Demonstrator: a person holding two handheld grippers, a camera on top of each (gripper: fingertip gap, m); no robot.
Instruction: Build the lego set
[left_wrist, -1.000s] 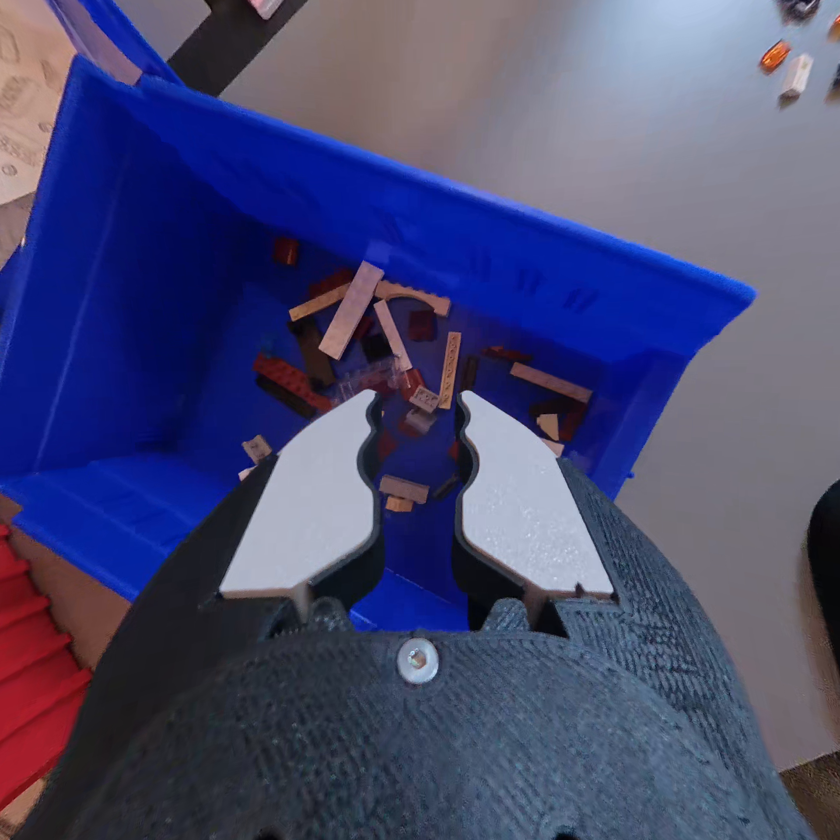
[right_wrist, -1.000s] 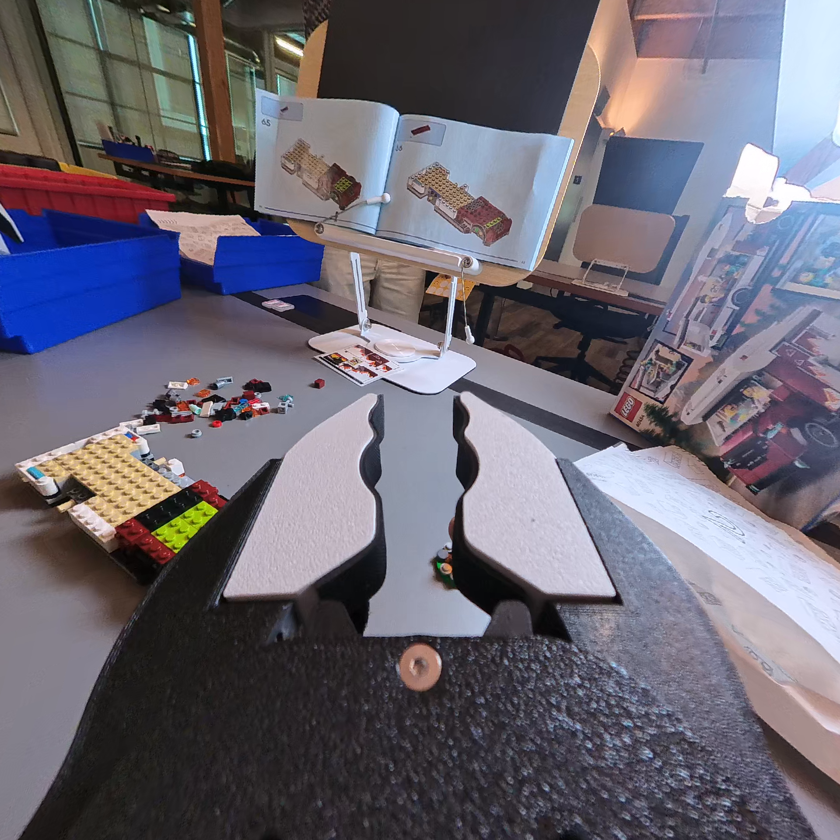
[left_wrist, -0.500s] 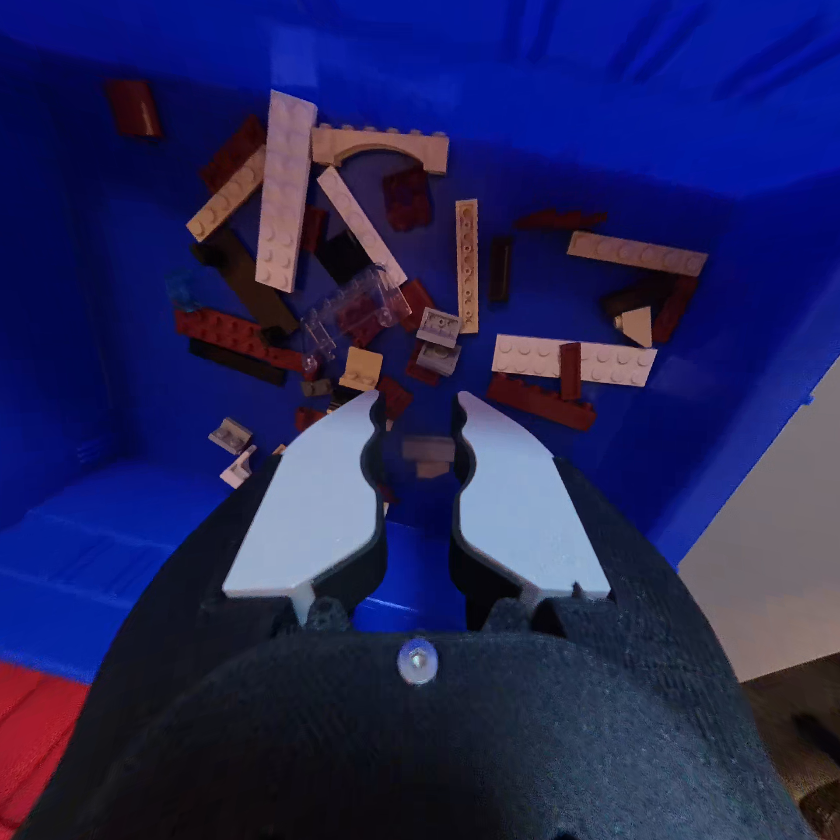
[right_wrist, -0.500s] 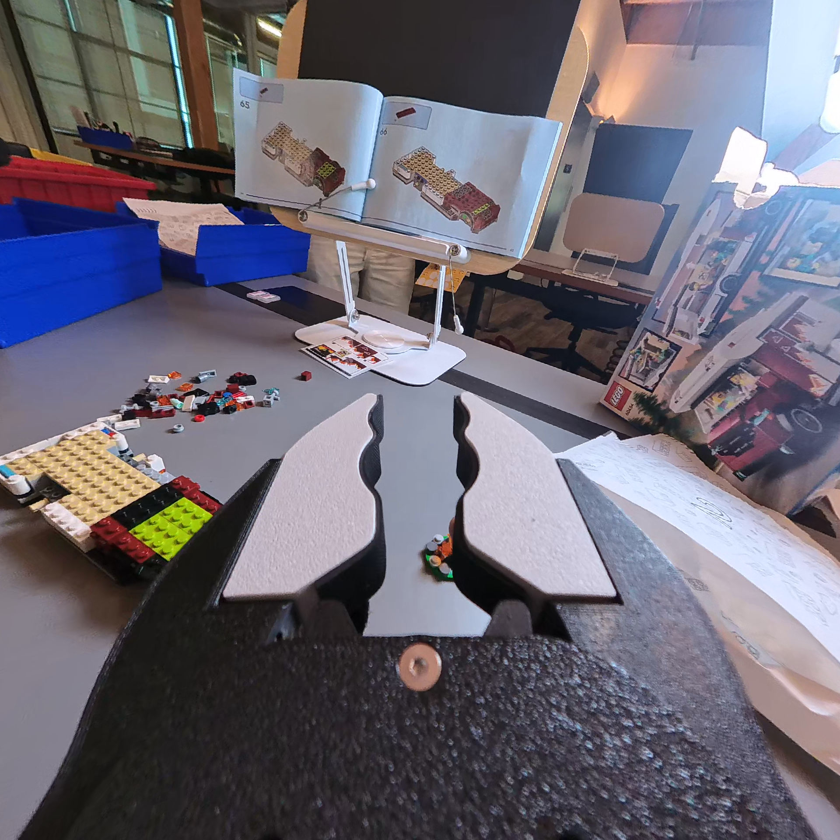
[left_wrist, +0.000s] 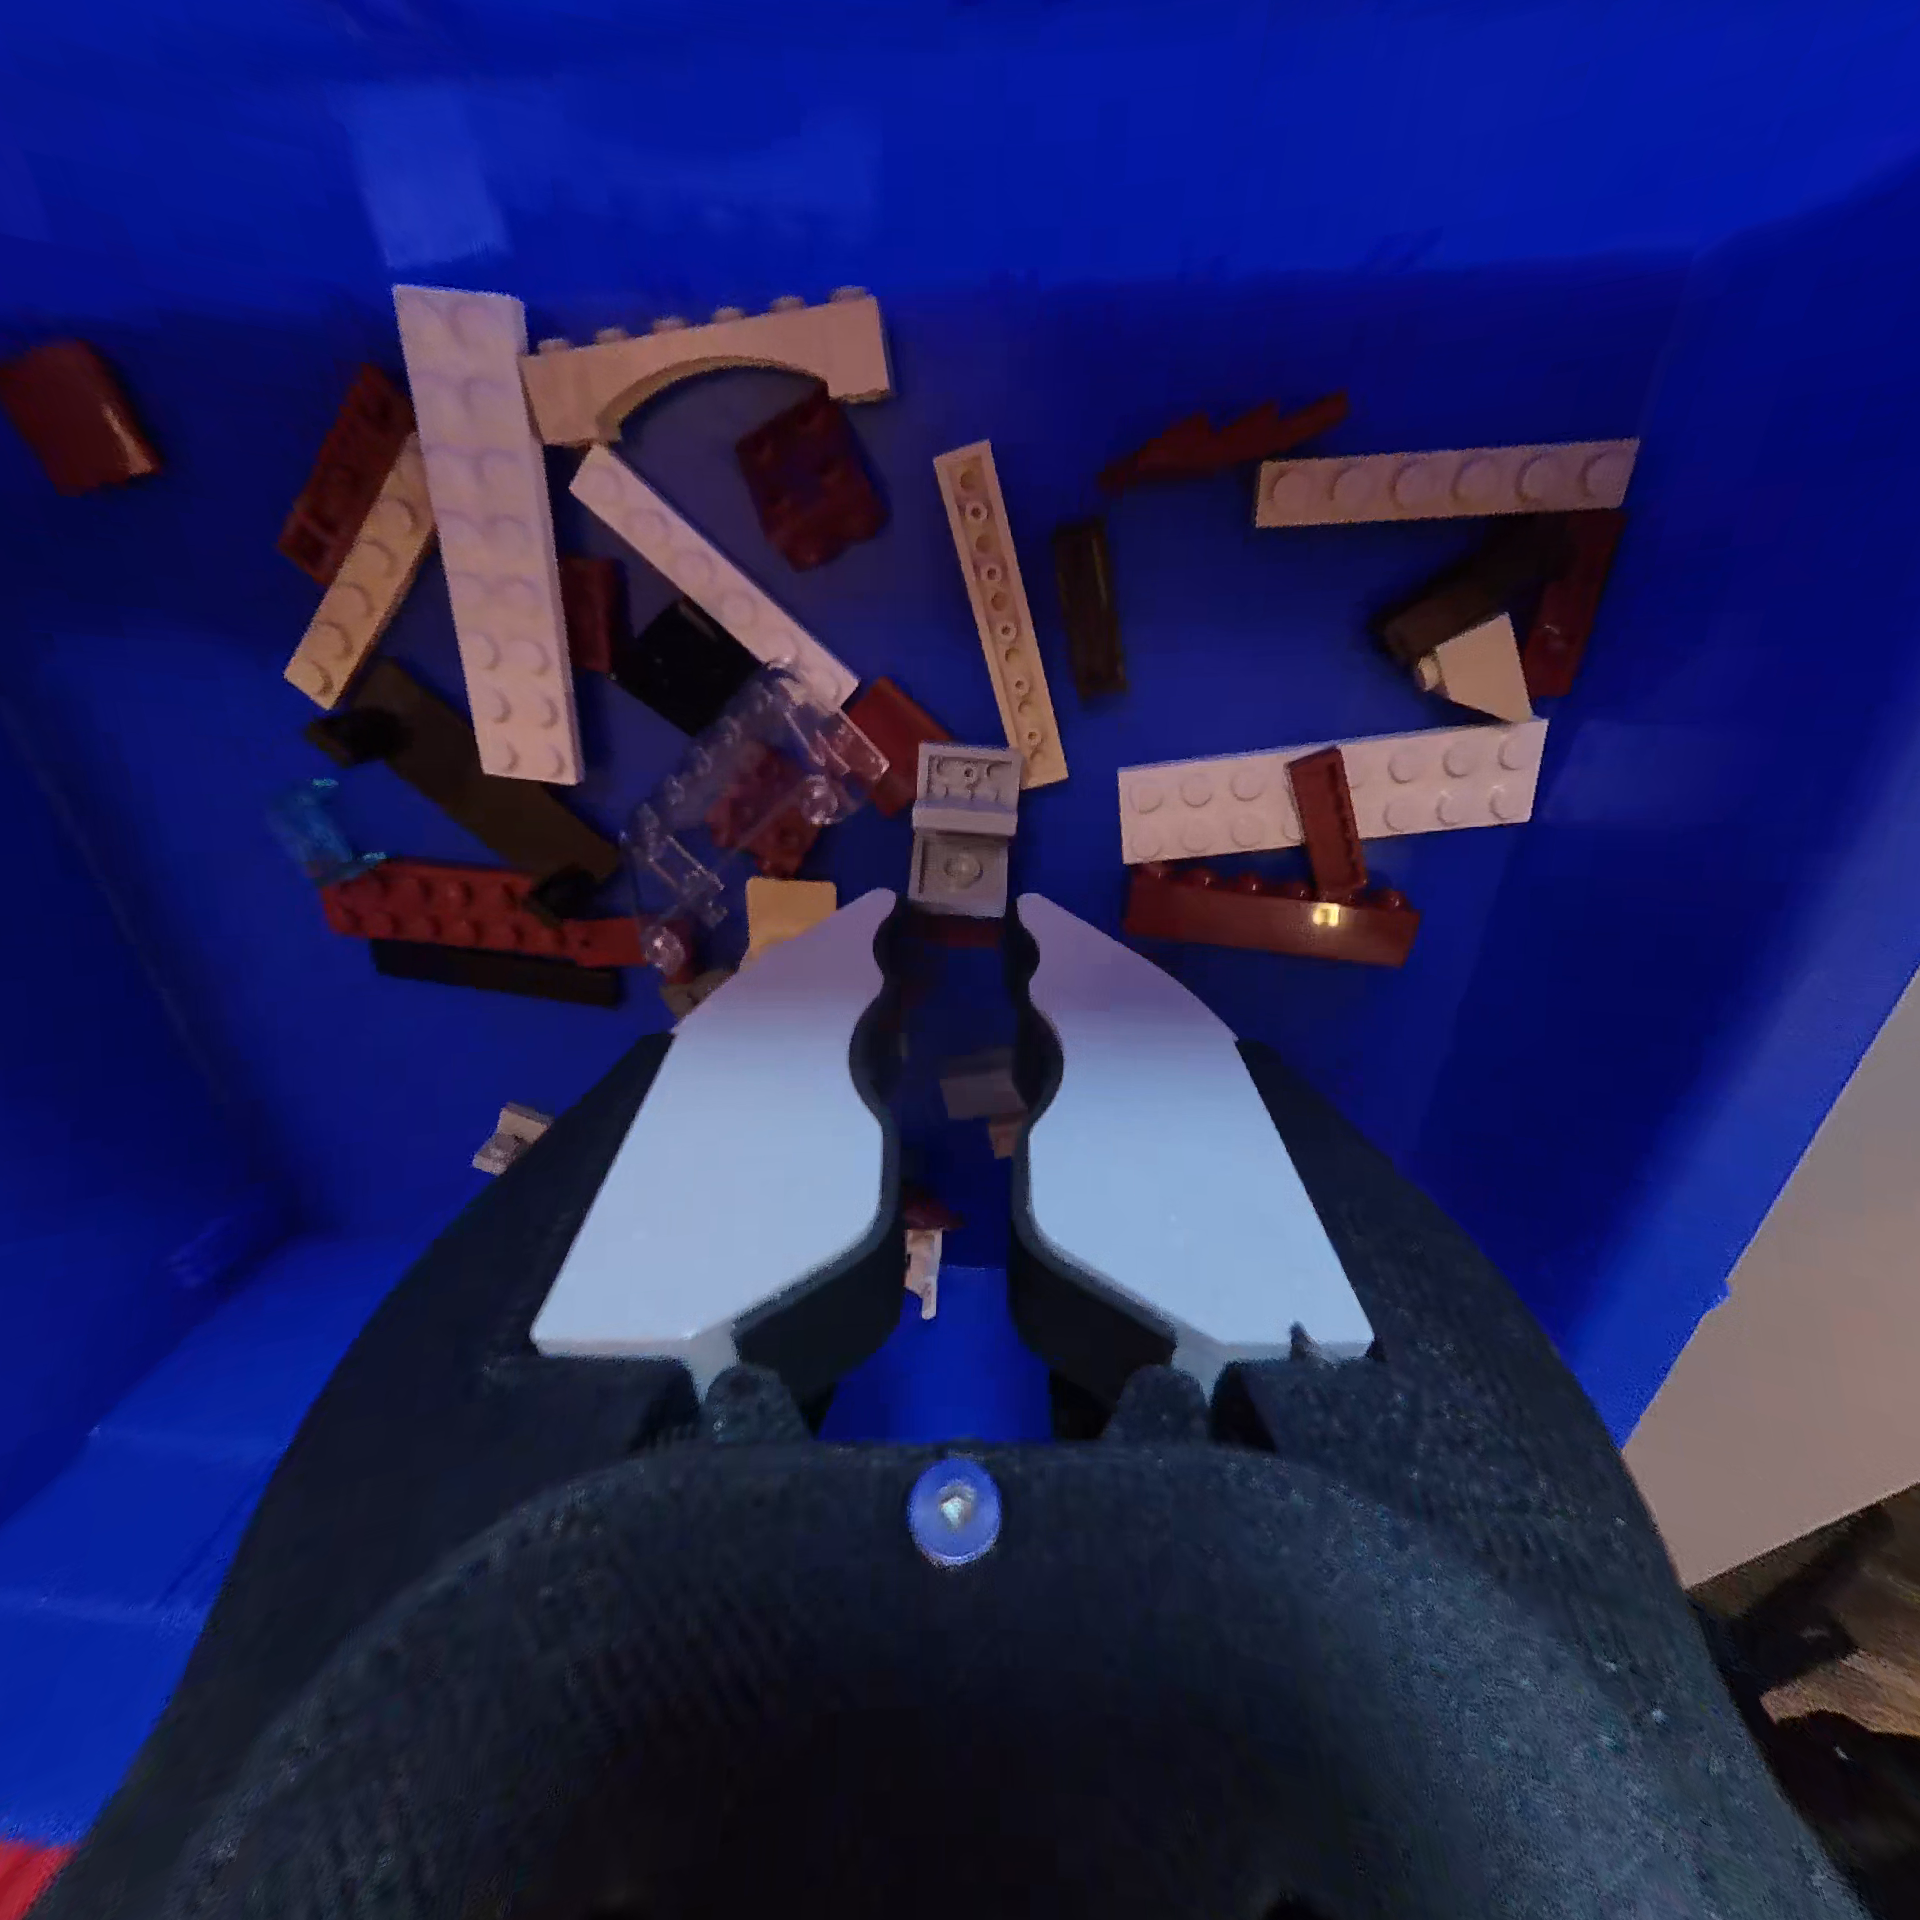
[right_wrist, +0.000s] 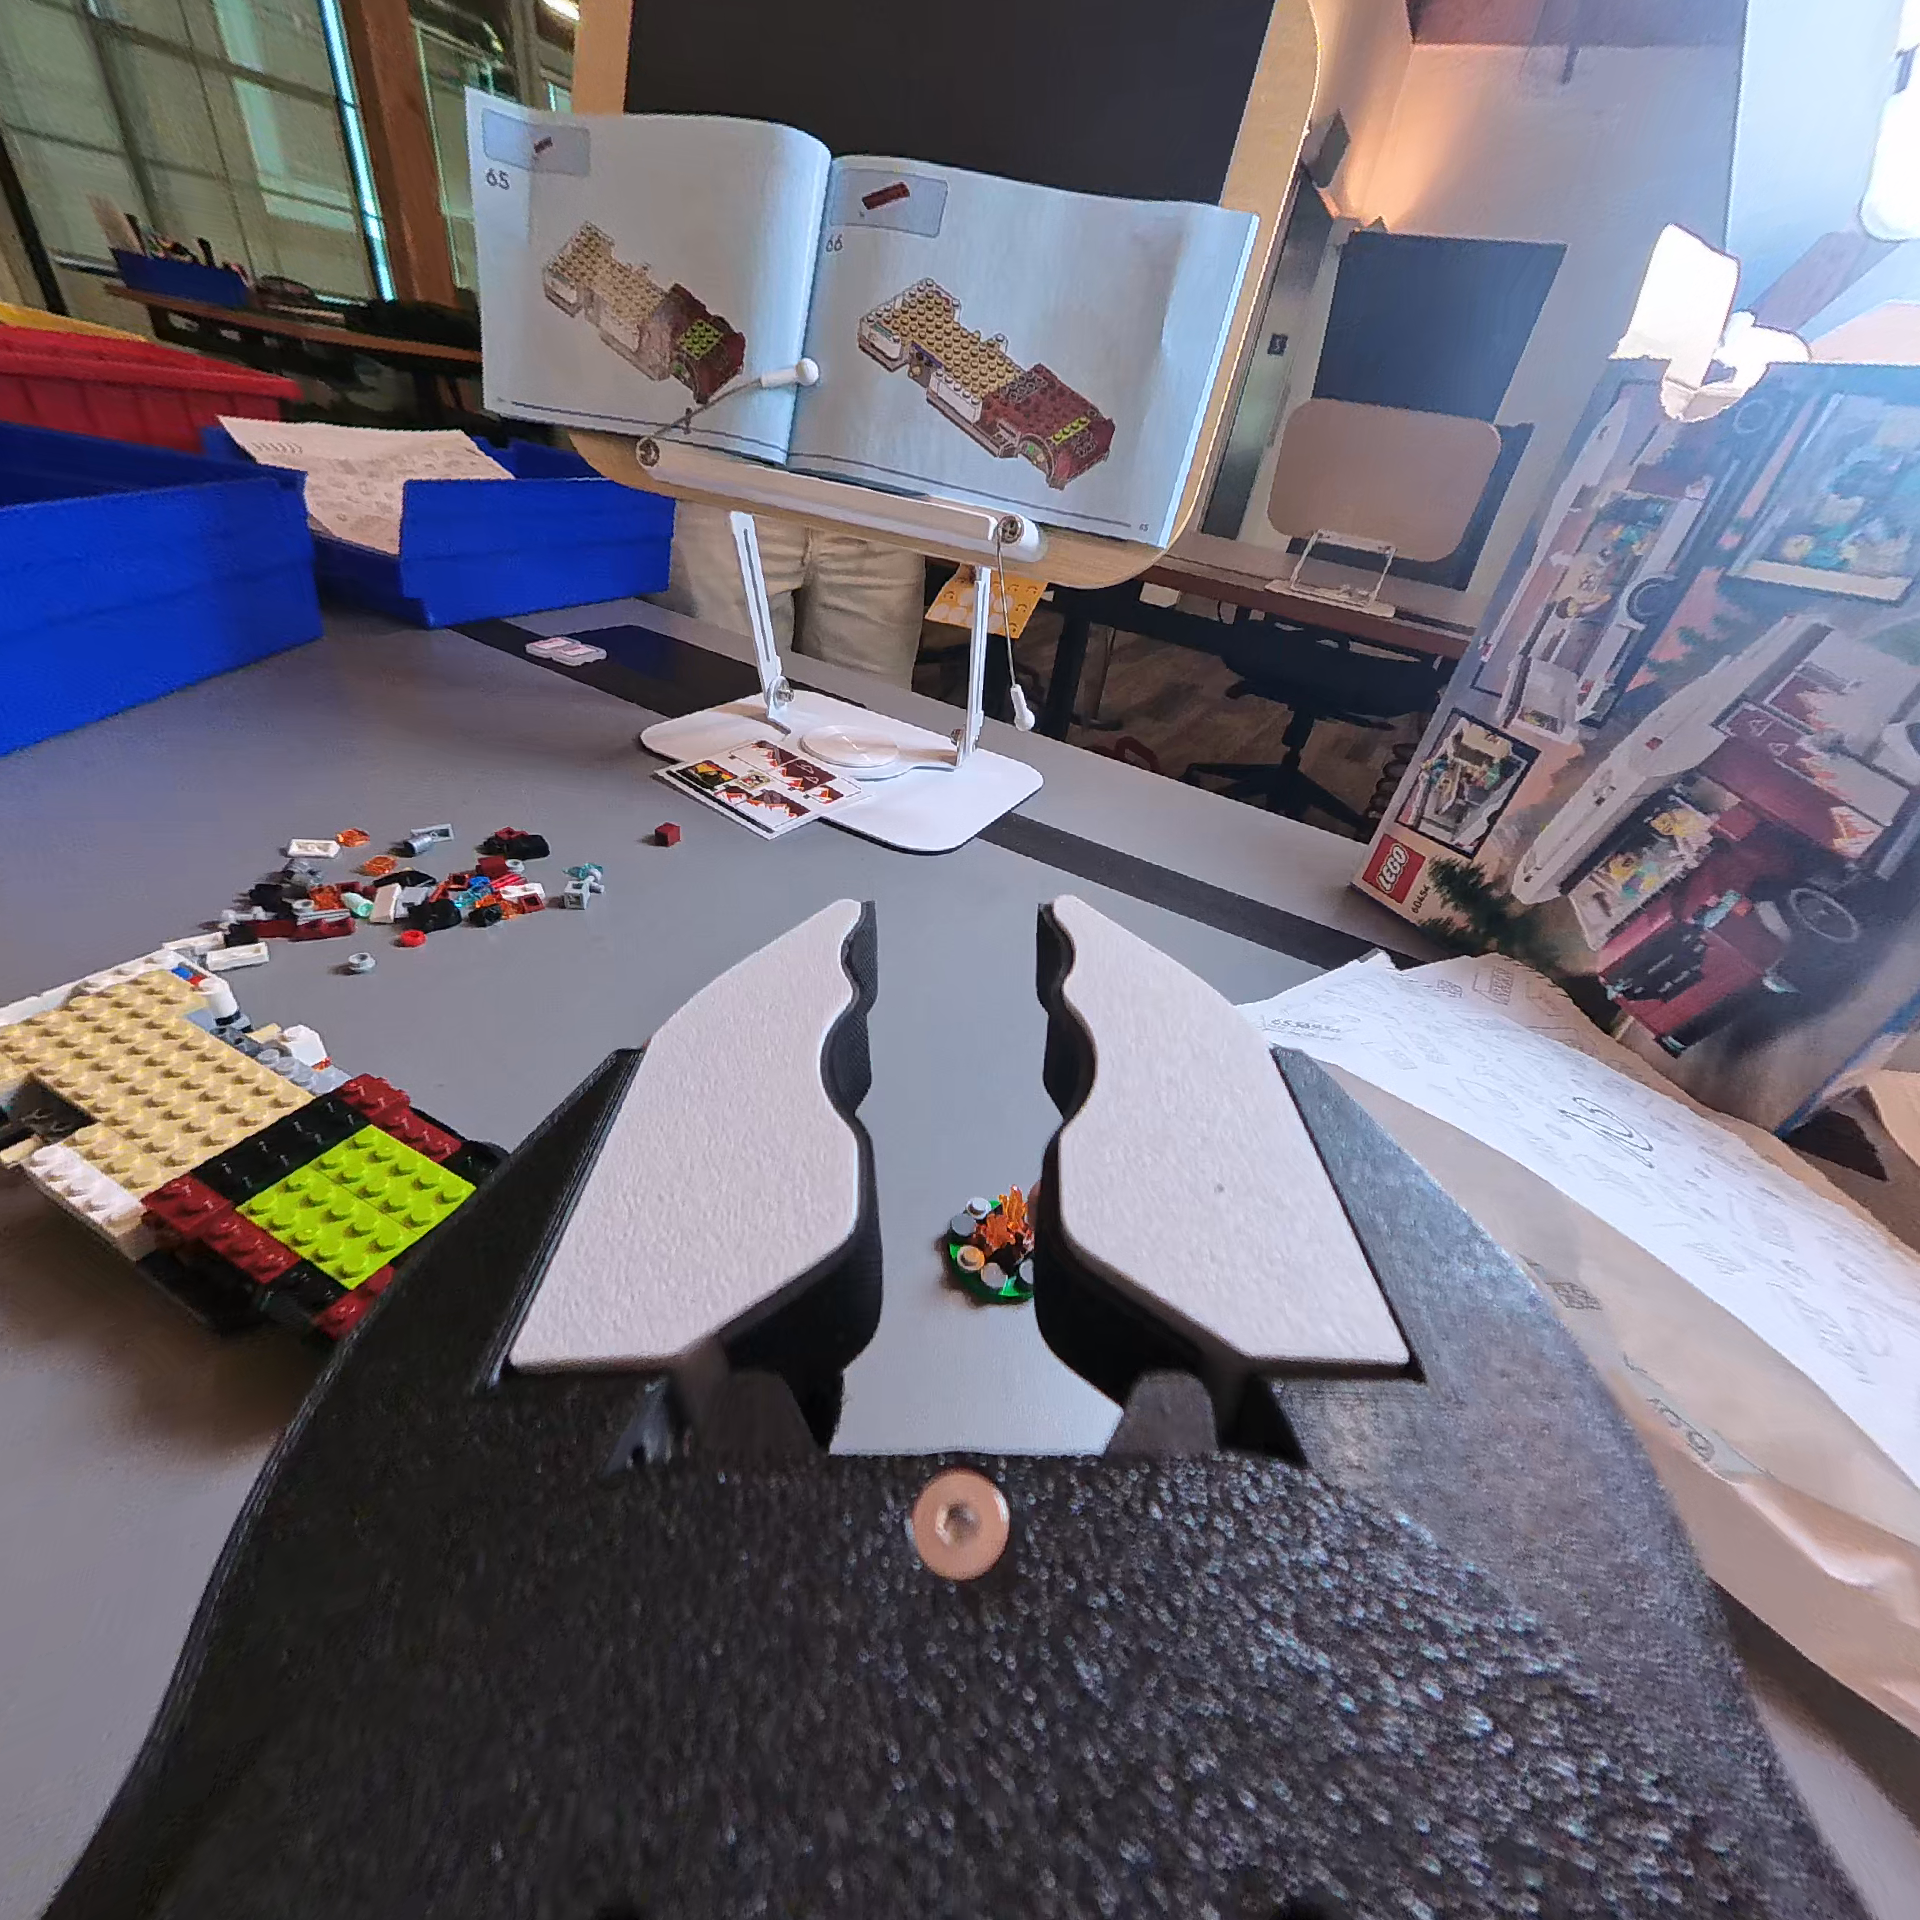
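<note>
My left gripper (left_wrist: 956, 914) is down inside a blue bin (left_wrist: 1039, 156) of loose bricks. Its fingertips close on the sides of a small grey piece (left_wrist: 961, 873) that lies on the bin floor, with a second grey piece (left_wrist: 968, 781) just beyond it. A clear piece (left_wrist: 748, 810) and a dark red brick (left_wrist: 1268, 920) lie to either side. My right gripper (right_wrist: 956, 914) is open and empty above the grey table (right_wrist: 623, 790). A small green round piece with orange flames (right_wrist: 992, 1247) lies on the table below its fingers.
A half-built tan, dark red and lime model (right_wrist: 208, 1143) lies at the left, with a scatter of small pieces (right_wrist: 416, 894) behind it. An open booklet on a white stand (right_wrist: 831, 312) stands ahead. A printed box (right_wrist: 1714, 727) and paper sheets (right_wrist: 1610, 1143) are at the right, and blue bins (right_wrist: 135, 582) at far left. Tip to tip, the grippers are about 60 cm apart. The right gripper is farther from the dark red brick (left_wrist: 1268, 920), some 55 cm, than the left, some 4 cm.
My left gripper went from above the bin down to its floor and its jaws narrowed around the small grey piece. My right gripper drifted slightly and stayed open.
</note>
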